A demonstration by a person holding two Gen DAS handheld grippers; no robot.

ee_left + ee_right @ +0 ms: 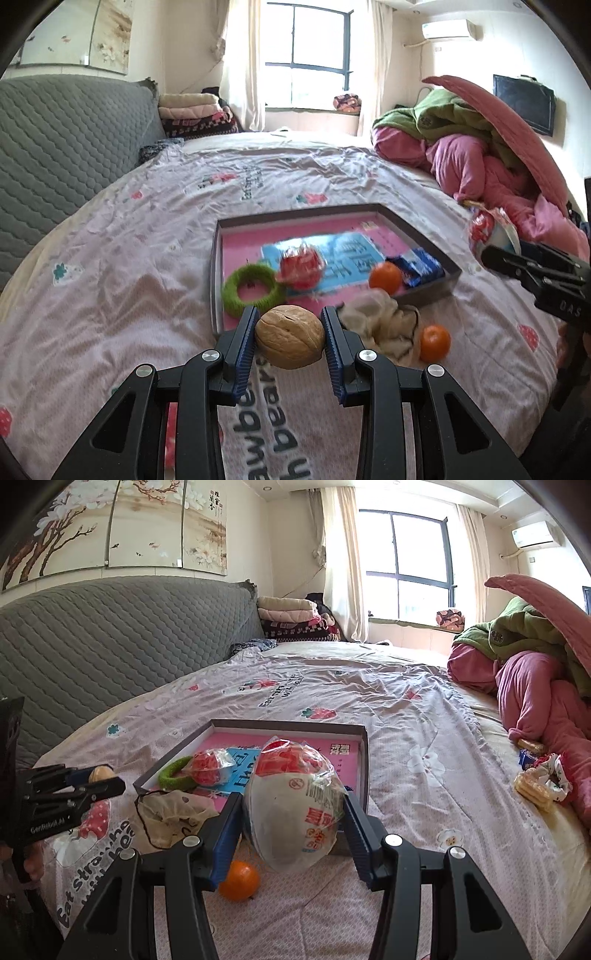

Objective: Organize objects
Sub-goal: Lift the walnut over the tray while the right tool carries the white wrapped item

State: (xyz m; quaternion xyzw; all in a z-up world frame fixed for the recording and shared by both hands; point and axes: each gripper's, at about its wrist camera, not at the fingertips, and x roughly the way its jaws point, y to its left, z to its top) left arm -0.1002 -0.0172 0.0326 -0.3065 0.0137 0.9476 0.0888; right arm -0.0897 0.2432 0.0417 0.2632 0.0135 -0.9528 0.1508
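Note:
My left gripper (290, 328) is shut on a tan walnut (290, 338), held above the bedsheet just in front of the grey box lid tray (295, 217). My right gripper (293, 814) is shut on a wrapped red-and-white snack packet (295, 808), lifted over the tray's near right corner (364, 738). In the tray lie a green knitted ring (255, 288), another red-and-white packet (301, 267), an orange (385, 277) and a blue wrapper (421, 267). A second orange (435, 343) and a beige drawstring pouch (384, 325) lie on the sheet beside the tray.
A heap of pink and green bedding (480, 147) fills the right side of the bed. Biscuits and small wrapped items (539, 779) lie by that heap. A grey quilted headboard (110, 635) runs along the left. Folded blankets (291, 620) are stacked at the far corner.

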